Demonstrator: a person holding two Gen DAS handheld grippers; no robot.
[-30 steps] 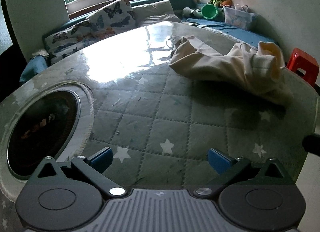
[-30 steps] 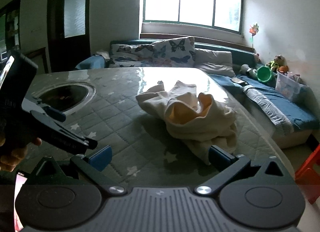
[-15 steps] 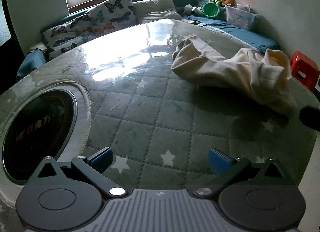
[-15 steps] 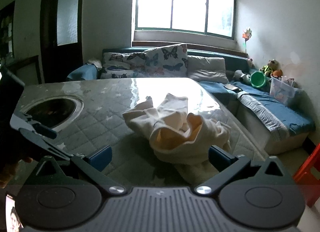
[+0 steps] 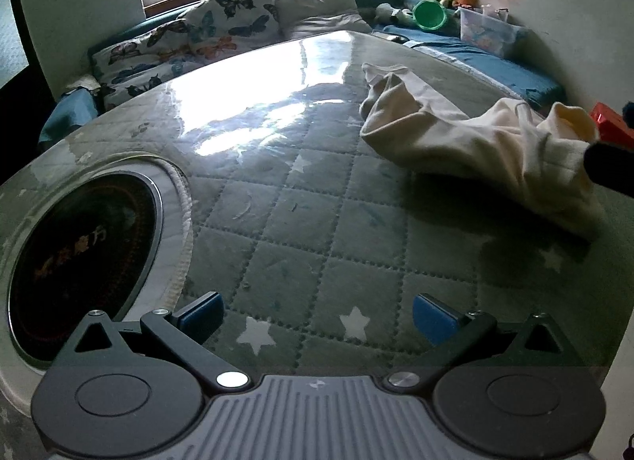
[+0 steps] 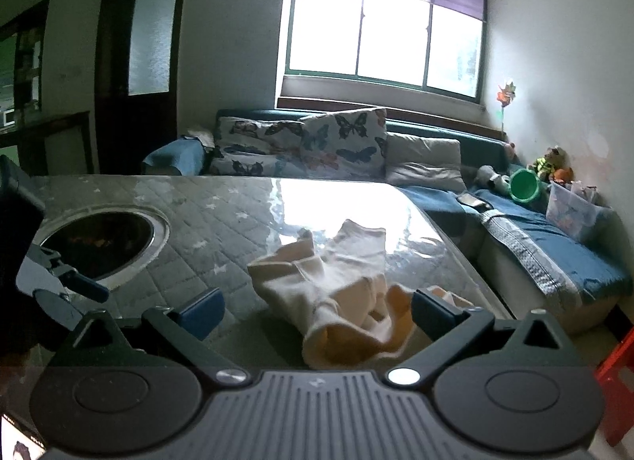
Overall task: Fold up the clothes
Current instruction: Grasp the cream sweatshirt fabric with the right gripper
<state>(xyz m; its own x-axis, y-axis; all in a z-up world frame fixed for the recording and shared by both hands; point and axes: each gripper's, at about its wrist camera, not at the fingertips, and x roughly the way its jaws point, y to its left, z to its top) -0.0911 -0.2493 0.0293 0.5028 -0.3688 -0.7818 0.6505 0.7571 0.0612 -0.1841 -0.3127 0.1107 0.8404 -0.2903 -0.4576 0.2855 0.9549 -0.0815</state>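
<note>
Garment (image 6: pixel 337 301) lies crumpled between right gripper (image 6: pixel 317 311) fingers.

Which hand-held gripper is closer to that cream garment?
Right. The right hand-held gripper hangs open just above the cream garment; the left hand-held gripper sits open farther off, over bare table.

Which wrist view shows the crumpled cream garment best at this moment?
The left wrist view: the cream garment lies stretched across the quilted table, nearly whole, only its right end behind a dark object. In the right wrist view it sits bunched between the open right gripper fingers, and the right finger covers part of it.
</note>
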